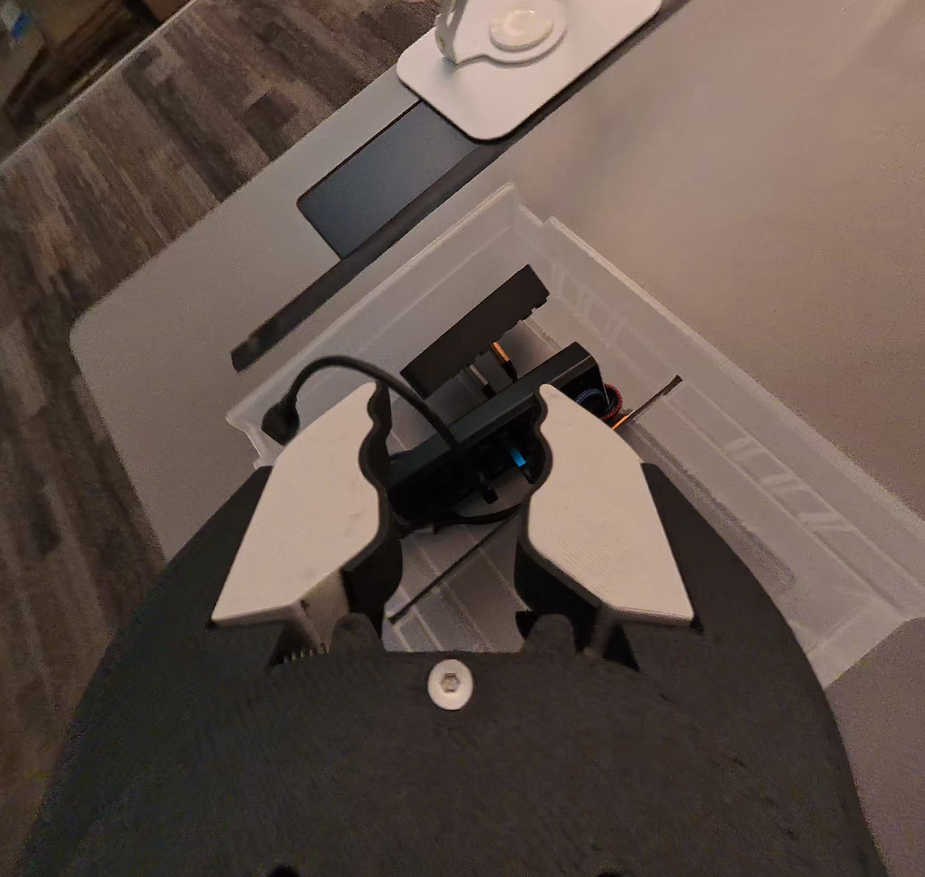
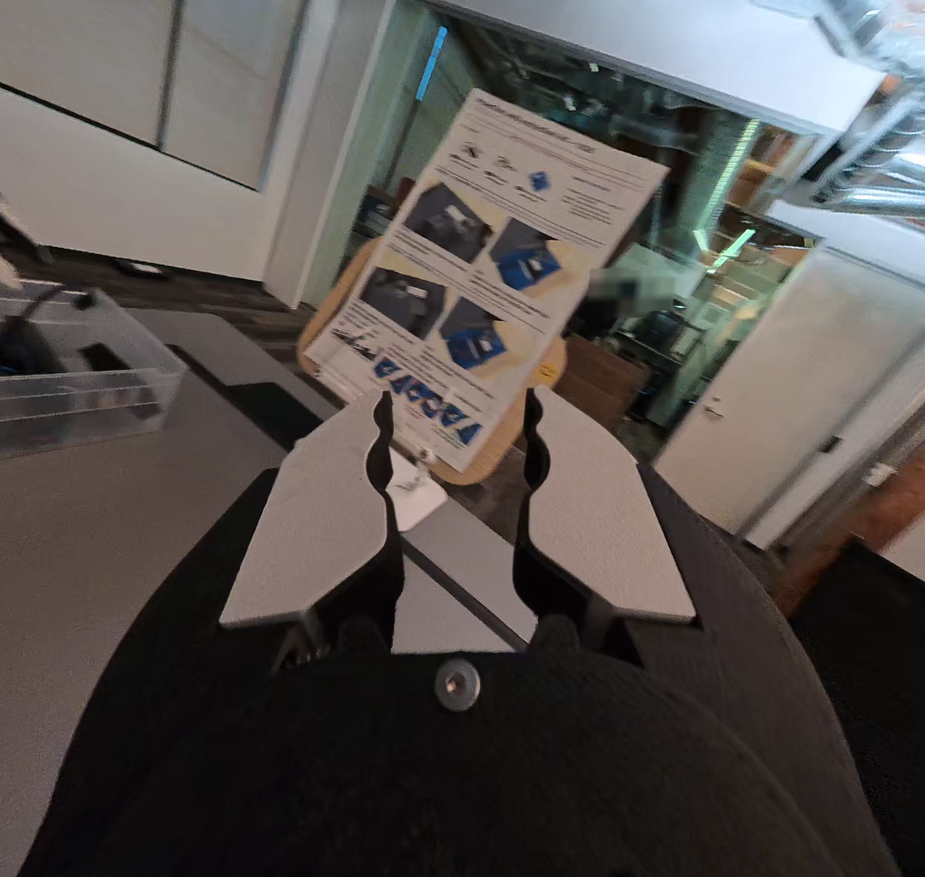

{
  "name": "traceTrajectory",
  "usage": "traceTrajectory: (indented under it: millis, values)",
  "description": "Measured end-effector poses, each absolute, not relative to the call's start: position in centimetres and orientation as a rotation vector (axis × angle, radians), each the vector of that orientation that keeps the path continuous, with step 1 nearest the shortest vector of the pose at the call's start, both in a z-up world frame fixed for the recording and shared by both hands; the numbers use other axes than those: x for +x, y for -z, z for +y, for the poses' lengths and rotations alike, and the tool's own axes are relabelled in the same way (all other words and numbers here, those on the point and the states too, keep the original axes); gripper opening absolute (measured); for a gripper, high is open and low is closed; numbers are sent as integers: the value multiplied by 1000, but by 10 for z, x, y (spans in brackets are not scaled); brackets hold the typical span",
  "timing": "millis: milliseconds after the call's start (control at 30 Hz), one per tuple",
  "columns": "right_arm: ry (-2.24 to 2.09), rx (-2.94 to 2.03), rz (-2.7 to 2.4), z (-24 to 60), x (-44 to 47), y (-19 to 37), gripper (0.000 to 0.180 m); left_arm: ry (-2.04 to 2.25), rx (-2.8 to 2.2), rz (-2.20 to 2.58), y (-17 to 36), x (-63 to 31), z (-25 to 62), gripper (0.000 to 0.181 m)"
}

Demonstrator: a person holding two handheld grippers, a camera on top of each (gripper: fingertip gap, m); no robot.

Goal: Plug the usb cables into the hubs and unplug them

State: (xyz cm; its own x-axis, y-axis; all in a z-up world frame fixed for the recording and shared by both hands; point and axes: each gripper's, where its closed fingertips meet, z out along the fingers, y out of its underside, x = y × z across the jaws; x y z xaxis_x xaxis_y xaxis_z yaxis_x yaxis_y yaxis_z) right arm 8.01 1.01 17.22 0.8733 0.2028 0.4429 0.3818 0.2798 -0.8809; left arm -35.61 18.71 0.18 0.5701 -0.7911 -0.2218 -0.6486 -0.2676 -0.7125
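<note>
Landmark: clear plastic bin (image 1: 650,312) on the pale desk (image 1: 175,377).

Left gripper (image 1: 458,397) hangs over the bin's near end, jaws wide apart, nothing held. Between the fingertips, inside the bin: a flat black hub (image 1: 505,412), tilted, one end propped higher. A blue glint shows under its near edge, likely a port tongue or plug. Behind it, deeper in the bin, a second black hub (image 1: 480,327), also slanted. A thin black cable (image 1: 350,370) arches up out of the bin, over its near rim, and ends in a dark plug (image 1: 280,417) at the bin's outer corner. More cable, blue and red braid (image 1: 603,400), bunched by the bin's far wall.

Right gripper (image 2: 455,402) is well away from the bin, jaws wide, empty, pointed at a printed sheet on a stand (image 2: 480,272). The bin (image 2: 90,382) shows at that view's left edge.

Handling, as judged:
- Hubs: light, rigid, smooth shells. Will slide or tip under a push, so one gripper should pinch across the narrow sides while the other works.
- Cable: limp and springy; no use for steering.
- Take the cable by the moulded plug body, not the cord. Square it to the port before pressing; a skewed plug risks jamming.
- Clutter in the bin may snag.
</note>
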Motion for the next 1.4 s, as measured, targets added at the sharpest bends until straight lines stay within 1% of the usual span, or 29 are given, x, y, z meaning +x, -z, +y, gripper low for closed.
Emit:
traceTrajectory:
  millis: [67, 133, 200, 267, 300, 333, 367, 467, 567, 700, 867, 1200, 1400]
  values:
    - [76, -1307, -597, 20, 57, -167, 51, 133, -1943, 1309, -7, -348, 184, 56]
    - [43, -1299, -646, 32, 40, -164, 50, 3, -1905, 1458, -10, -343, 187, 55]
    - [-12, -1290, -678, 45, 23, -162, 50, -96, -1890, 1589, -7, -337, 193, 49]
    - [-74, -1283, -676, 54, 10, -160, 50, -195, -1849, 1730, 3, -329, 201, 46]
    - [-100, -1272, -679, 56, 4, -158, 49, -254, -1805, 1805, 11, -325, 205, 43]
    - [-115, -1242, -683, 57, -2, -160, 45, -319, -1750, 1876, 19, -323, 211, 37]
    - [-127, -1243, -704, 58, -8, -158, 45, -366, -1698, 1934, 27, -320, 215, 36]
    - [-72, -1269, -771, 59, -12, -150, 45, -351, -1616, 2041, 54, -307, 220, 32]
    - [23, -1271, -789, 58, -4, -149, 45, -337, -1585, 2115, 74, -300, 220, 37]
    - [41, -1292, -783, 61, 5, -146, 44, -372, -1564, 2163, 87, -297, 228, 36]
    - [61, -1313, -773, 66, 13, -143, 44, -459, -1455, 2243, 99, -298, 236, 28]
    - [75, -1326, -777, 68, 14, -140, 41, -470, -1365, 2277, 109, -301, 243, 30]
    - [83, -1350, -796, 73, 12, -133, 36, -440, -1368, 2228, 110, -300, 242, 29]
